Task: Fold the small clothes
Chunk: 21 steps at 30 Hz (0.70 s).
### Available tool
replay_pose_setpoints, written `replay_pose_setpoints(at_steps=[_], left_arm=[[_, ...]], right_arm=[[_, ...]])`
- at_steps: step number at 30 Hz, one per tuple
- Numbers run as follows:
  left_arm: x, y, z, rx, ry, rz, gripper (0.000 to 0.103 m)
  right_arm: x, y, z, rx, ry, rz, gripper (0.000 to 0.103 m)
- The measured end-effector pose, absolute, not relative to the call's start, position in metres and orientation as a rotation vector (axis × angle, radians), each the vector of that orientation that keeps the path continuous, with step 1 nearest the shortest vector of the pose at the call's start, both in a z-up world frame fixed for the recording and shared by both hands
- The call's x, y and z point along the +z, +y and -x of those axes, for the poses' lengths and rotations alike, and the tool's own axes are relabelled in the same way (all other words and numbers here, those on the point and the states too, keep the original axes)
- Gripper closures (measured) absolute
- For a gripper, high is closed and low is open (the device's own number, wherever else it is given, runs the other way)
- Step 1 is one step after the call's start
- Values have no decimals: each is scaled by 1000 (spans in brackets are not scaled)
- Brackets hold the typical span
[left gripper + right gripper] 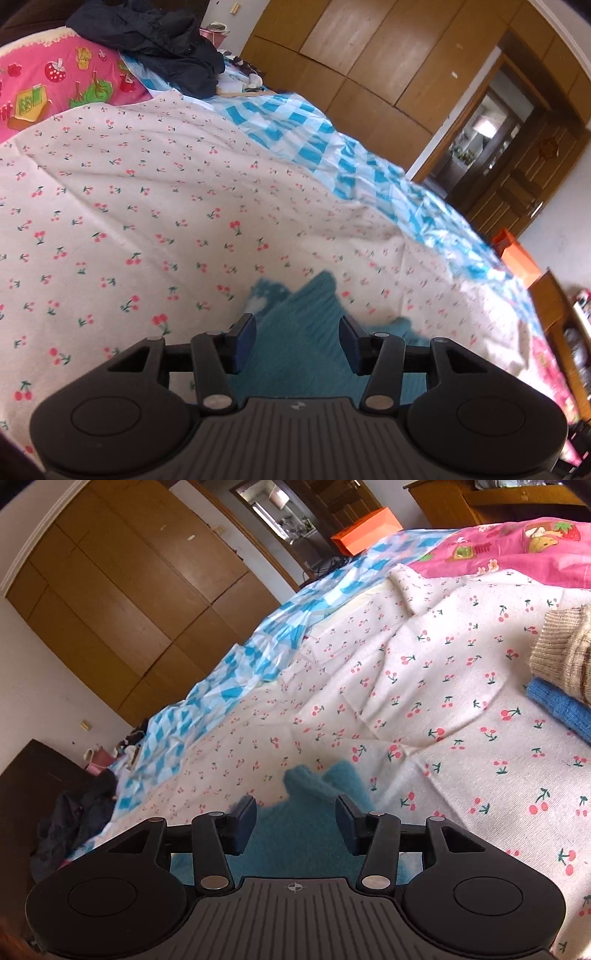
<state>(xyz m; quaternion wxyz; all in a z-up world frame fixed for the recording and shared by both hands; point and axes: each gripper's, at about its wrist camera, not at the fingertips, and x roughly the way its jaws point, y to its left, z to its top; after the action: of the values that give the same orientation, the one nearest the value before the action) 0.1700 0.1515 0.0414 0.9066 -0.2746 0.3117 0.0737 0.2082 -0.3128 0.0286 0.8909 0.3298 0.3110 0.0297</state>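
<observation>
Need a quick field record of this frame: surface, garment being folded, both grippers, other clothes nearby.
surface: bed with cherry-print sheet
garment: teal knit piece, lying on the sheet in front of both grippers
left gripper: open, pads either side of the teal knit, not pressing it
right gripper: open, the teal knit between its pads, not gripped
other clothes: beige knit on top of a blue knit at the right edge of the right wrist view; dark jacket at the far end
</observation>
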Motion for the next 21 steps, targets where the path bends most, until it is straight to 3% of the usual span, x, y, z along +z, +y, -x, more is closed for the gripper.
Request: replay_pose_setpoints(at_steps=[6,12,18,21], left_arm=[[28,143,-153,163,665,501,50],[10,148,-151,201,744,475,49],[12,146,-142,209,730,465,49],[23,136,-136,212,701,379,49]], right_arm=[[26,-300,-209,61,668,-538,56],[1,-294,-225,-9,747,-428,70],[16,-291,-211,-4,717,-400,70],[29,-287,-196,8,677,-360,65]])
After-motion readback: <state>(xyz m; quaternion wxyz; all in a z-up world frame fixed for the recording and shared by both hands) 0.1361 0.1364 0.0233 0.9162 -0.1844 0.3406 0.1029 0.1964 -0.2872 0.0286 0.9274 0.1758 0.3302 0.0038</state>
